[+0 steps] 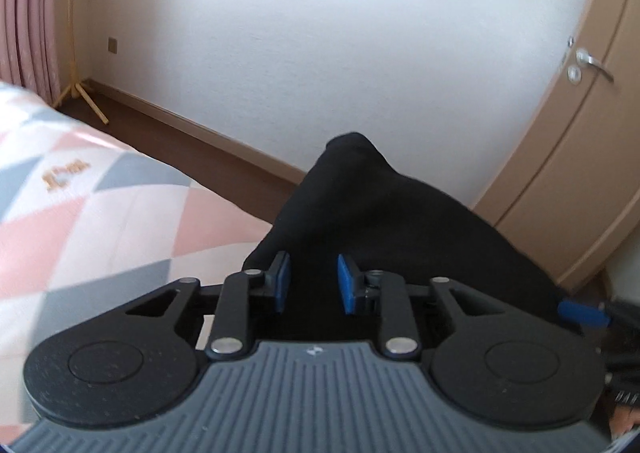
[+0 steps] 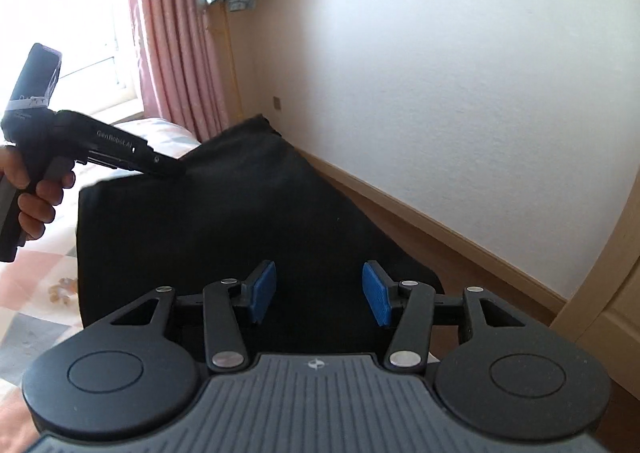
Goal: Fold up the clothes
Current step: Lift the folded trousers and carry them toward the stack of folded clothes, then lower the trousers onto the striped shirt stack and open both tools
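Black garment lifted over a patchwork bed

White wall (image 1: 320, 53) fills the upper frame; bed (image 1: 100, 221) lower left; black garment (image 2: 224, 221) centre, blocking the floor; left gripper (image 1: 310, 281) jaws apart around cloth; right gripper (image 2: 319, 293) jaws apart; hand (image 2: 36, 193) far left.

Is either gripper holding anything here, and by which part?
Both appear to hold the black garment lifted above the bed: left gripper and right gripper each on an edge. Clamping unclear.

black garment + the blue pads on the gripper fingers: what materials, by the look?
Black garment: matte woven or knit cloth, probably cotton-like; it drapes in soft folds with no sheen, weave too dark to tell. Blue ribbed pads on the right gripper: likely rubber or soft plastic, fine ridged texture, dull finish.
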Demonstrator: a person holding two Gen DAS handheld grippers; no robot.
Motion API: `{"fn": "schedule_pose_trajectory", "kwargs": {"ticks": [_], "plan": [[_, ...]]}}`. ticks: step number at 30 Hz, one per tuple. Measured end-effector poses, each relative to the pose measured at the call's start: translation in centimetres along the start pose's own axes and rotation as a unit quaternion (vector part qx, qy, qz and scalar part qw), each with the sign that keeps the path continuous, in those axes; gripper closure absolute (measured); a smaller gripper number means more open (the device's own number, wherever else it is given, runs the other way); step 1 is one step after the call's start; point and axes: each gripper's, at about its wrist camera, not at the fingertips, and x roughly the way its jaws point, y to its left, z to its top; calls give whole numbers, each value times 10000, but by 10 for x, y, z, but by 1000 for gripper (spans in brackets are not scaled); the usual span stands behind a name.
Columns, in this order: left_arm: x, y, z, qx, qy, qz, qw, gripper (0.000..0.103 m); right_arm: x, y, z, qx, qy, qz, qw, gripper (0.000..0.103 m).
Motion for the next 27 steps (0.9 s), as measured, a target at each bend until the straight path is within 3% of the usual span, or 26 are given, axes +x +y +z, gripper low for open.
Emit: {"fn": "schedule_pose_trajectory", "kwargs": {"ticks": [4, 7, 10, 16, 18, 22, 27], "plan": [[0, -12, 16, 196, 92, 197, 9996, 85, -2, -2, 12, 104, 147, 84, 9998, 52], [-13, -27, 35, 240, -100, 15, 9997, 84, -11, -4, 19, 263, 42, 165, 9995, 53], [3, -43, 64, 456, -195, 59, 9988, 84, -9, -3, 18, 290, 27, 193, 9994, 53], [90, -50, 79, 498, 557, 598, 9954, 82, -3, 2, 6, 37, 87, 175, 9998, 49], [95, -46, 83, 397, 663, 668, 9948, 82, -3, 1, 11, 26, 160, 225, 9996, 49], [39, -39, 87, 135, 224, 493, 9984, 83, -12, -2, 22, 162, 130, 438, 9988, 48], [-60, -46, 45, 578, -163, 678, 9959, 85, -41, 2, 27, -26, -33, 641, 9979, 46]]}}
